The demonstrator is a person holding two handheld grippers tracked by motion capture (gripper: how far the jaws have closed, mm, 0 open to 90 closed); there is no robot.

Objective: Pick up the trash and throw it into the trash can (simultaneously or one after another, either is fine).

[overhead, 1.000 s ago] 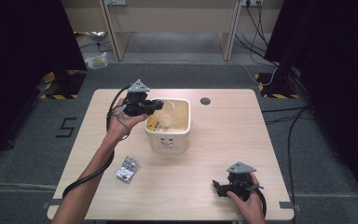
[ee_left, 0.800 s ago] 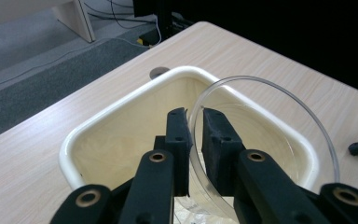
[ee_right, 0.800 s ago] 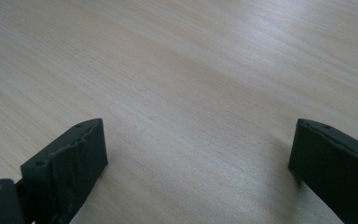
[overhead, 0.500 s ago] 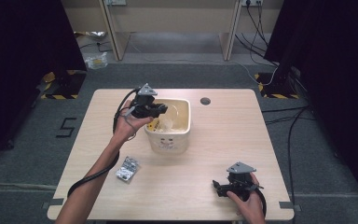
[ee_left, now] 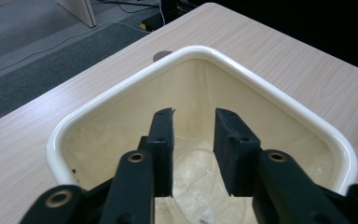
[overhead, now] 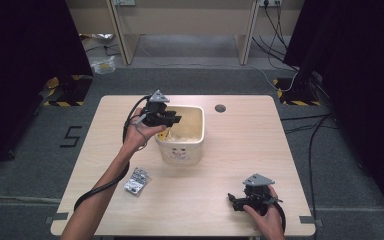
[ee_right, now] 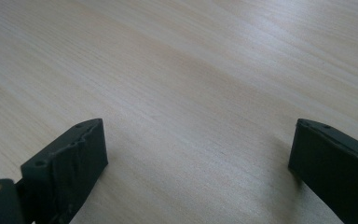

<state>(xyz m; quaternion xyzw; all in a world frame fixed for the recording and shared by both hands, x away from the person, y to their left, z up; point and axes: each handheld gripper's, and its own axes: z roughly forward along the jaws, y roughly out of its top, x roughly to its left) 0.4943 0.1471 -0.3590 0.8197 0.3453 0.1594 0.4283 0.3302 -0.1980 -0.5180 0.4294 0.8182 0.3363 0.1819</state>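
A cream square bin (overhead: pixel 182 150) stands mid-table; its rim (ee_left: pixel 121 88) also shows in the left gripper view. My left gripper (overhead: pixel 176 119) hovers over the bin's left side and points into it. Its jaws have just been opening and now stand a little apart (ee_left: pixel 193 114) with nothing between them. Clear plastic wrappers (ee_left: pixel 191 182) lie on the bin's bottom, and something yellow (overhead: pixel 167 135) shows inside by the left wall. My right gripper (overhead: pixel 232 200) rests near the front right of the table, wide open (ee_right: pixel 198 135) over bare wood.
A small silvery packet (overhead: pixel 136 180) lies on the table front-left of the bin. A round cable hole (overhead: pixel 220 107) sits near the table's far edge. Cables trail from both grippers. Dark floor surrounds the table (overhead: pixel 280 150).
My left gripper has shifted slightly right over the bin's rim, and its jaws have parted. The right gripper has stayed put.
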